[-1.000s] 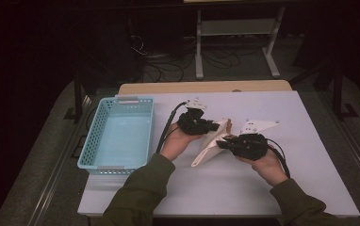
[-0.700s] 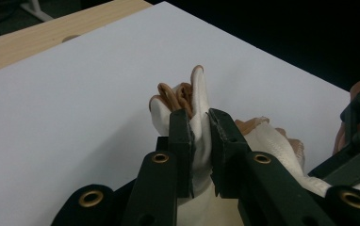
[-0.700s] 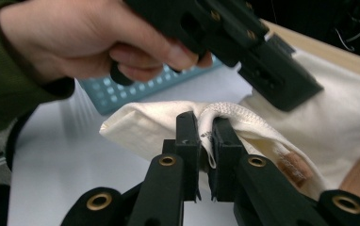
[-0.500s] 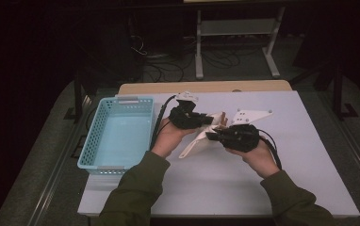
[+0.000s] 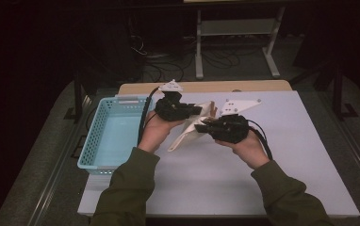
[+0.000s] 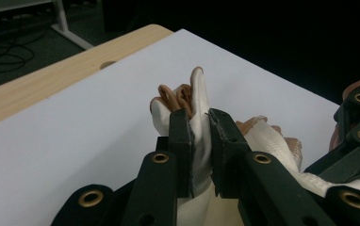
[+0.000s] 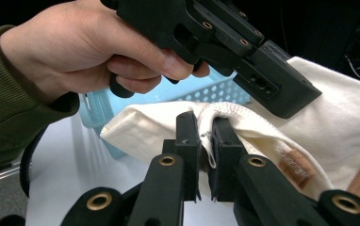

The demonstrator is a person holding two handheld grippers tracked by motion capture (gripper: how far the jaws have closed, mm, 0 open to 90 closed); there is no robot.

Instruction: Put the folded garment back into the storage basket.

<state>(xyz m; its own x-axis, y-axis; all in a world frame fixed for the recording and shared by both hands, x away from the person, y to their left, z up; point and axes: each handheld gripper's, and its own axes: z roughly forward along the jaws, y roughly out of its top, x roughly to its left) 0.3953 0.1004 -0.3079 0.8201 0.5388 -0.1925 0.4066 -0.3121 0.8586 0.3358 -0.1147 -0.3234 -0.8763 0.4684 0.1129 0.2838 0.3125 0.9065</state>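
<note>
Left gripper: your left gripper [image 5: 198, 111] is clamped on the white glove [image 5: 187, 133] — in the left gripper view [image 6: 200, 123] the two black jaws pinch a fold of the white cloth between them, with the glove's tan-tipped fingers [image 6: 173, 96] sticking up just past the jaws.

Right gripper: your right gripper [image 5: 201, 126] is also closed on the glove — in the right gripper view [image 7: 205, 126] the jaws squeeze a stitched hem of the cream cloth, and a tan patch [image 7: 295, 165] shows on the cloth to the side.

Glove: it hangs between your two grippers above the middle of the tabletop [image 5: 272, 165], nearer the far edge than the near one; its upper end is at the left gripper's jaws and its lower end trails down toward the near left. From the high view you cannot tell whether that lower tip touches the tabletop.

Hands: your left hand [image 5: 155, 131] holds its gripper from below on the basket side; your right hand [image 5: 244, 143] holds the other just beside it — the two grippers are close together, jaws facing each other.

Basket: a light blue mesh basket [image 5: 95, 141] stands along the left edge of the tabletop, just beside your left forearm, apart from the glove.

Surroundings: a wooden strip [image 5: 206, 86] runs along the far edge of the tabletop.
</note>
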